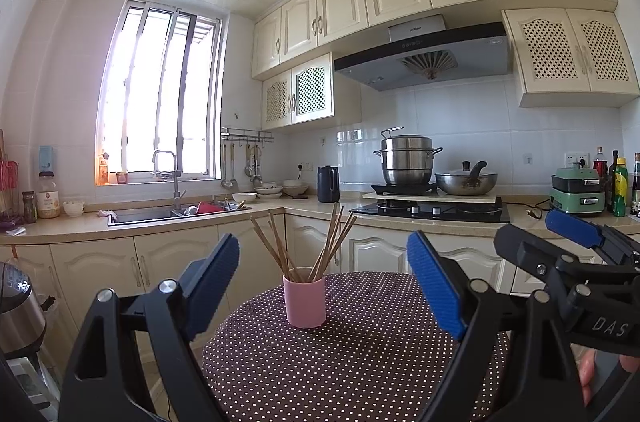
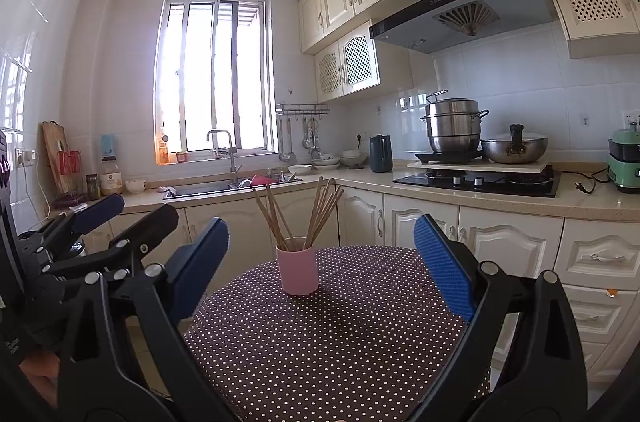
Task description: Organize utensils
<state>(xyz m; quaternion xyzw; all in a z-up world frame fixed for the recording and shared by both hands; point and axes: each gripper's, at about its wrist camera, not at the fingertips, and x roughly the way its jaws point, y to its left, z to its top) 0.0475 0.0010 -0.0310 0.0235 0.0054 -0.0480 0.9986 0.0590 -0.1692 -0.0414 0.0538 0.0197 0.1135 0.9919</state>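
A pink cup (image 1: 305,301) holding several wooden chopsticks (image 1: 332,242) stands upright on a round table with a brown white-dotted cloth (image 1: 340,362). It also shows in the right wrist view (image 2: 297,271), with the chopsticks (image 2: 320,214) fanned out above it. My left gripper (image 1: 324,278) is open and empty, its blue pads either side of the cup but nearer the camera. My right gripper (image 2: 320,262) is open and empty, likewise short of the cup. The right gripper also shows in the left wrist view (image 1: 560,242); the left one shows in the right wrist view (image 2: 120,210).
Behind the table runs an L-shaped counter (image 1: 312,208) with a sink (image 1: 160,214), bowls (image 1: 280,189), a dark kettle (image 1: 328,184), a hob (image 1: 432,210) with a steamer pot (image 1: 407,158) and a wok (image 1: 466,182), and a green appliance (image 1: 578,192) with bottles. A steel appliance (image 1: 18,310) stands at left.
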